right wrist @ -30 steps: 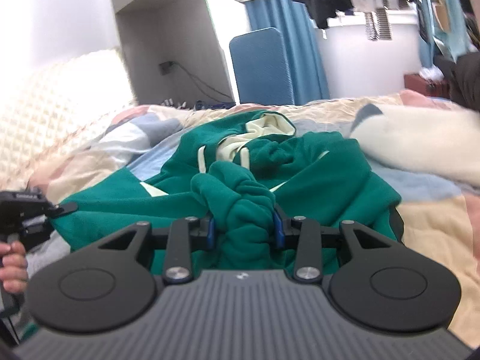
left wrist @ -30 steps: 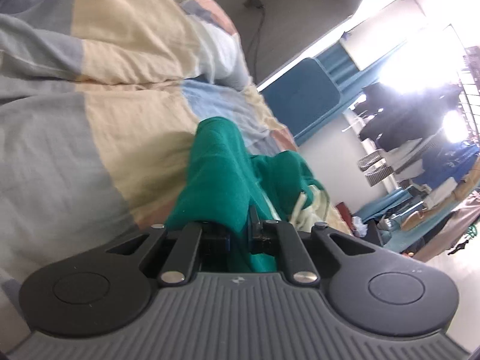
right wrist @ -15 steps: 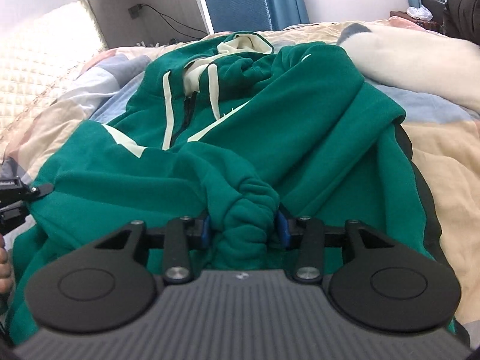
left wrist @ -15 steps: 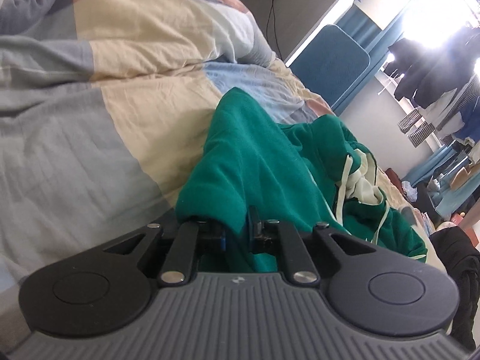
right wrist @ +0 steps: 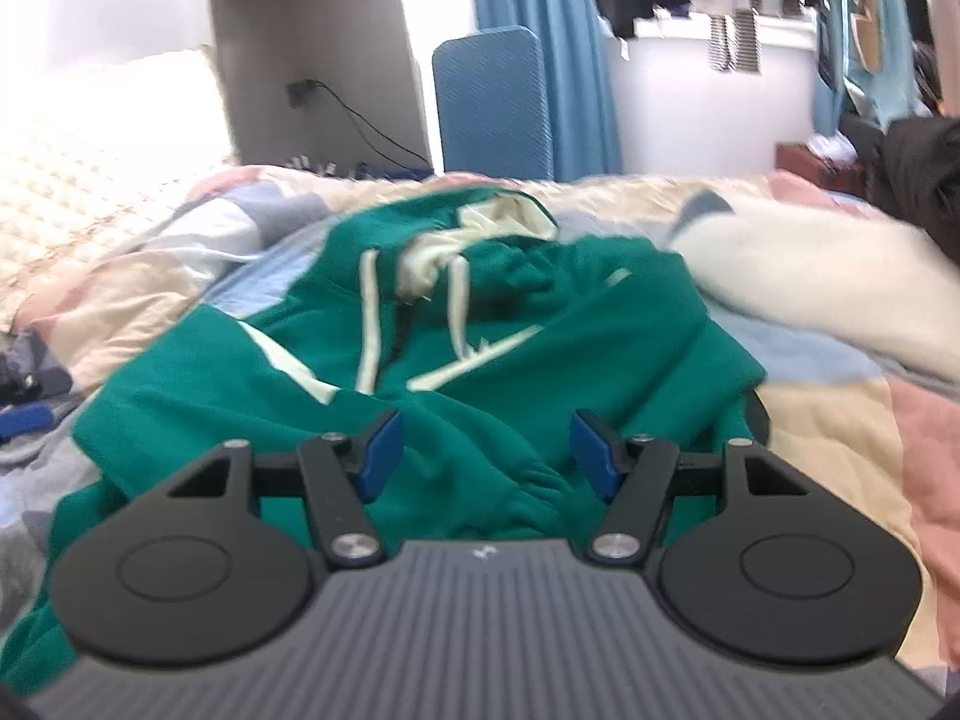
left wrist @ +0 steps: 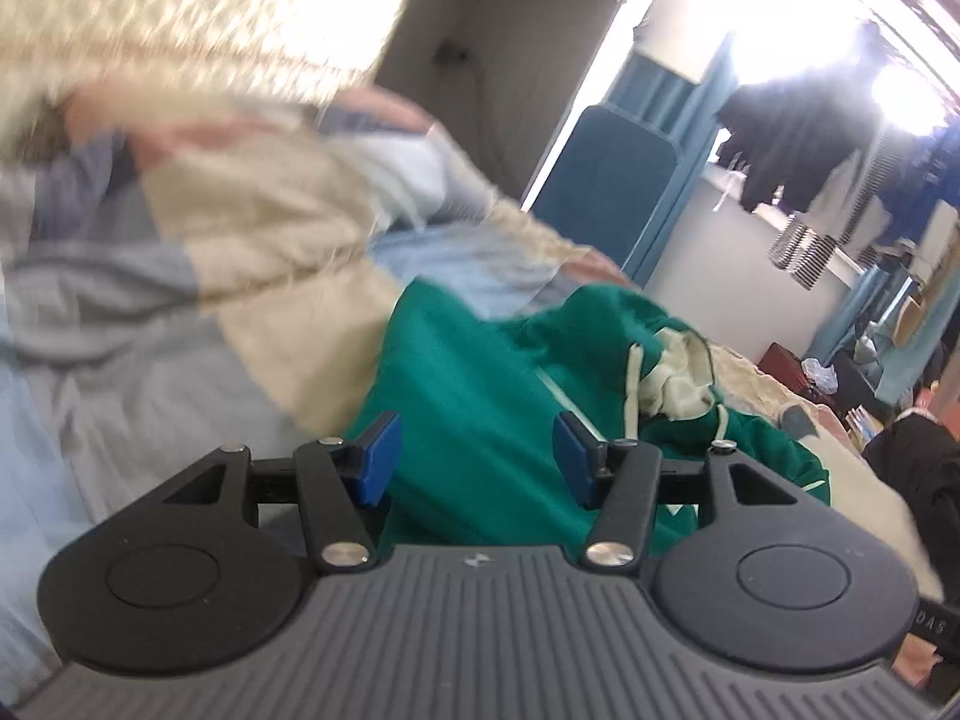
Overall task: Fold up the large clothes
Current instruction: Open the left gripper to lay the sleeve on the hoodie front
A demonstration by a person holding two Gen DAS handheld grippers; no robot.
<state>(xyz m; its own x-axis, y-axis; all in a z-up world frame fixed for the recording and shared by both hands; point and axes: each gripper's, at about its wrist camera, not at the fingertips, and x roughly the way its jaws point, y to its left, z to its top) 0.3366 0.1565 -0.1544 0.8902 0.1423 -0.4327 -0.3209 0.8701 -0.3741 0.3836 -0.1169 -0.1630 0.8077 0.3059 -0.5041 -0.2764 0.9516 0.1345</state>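
- One green hoodie (right wrist: 480,360) lies spread on the patchwork quilt (right wrist: 840,420), cream-lined hood at the far end, two cream drawstrings (right wrist: 369,330) trailing toward the near edge.
- No readable writing shows anywhere.
- The left gripper (left wrist: 474,456) clamped a hoodie fold a second ago; now its jaws are opening, pads clear of the cloth.
- The right gripper (right wrist: 483,450) has released the bunched cuff, its jaws opening over it.

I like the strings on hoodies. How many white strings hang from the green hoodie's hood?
2. On the green hoodie one white string hangs on the picture's left of the cream hood opening, the other string on its right. Both lie on the chest.
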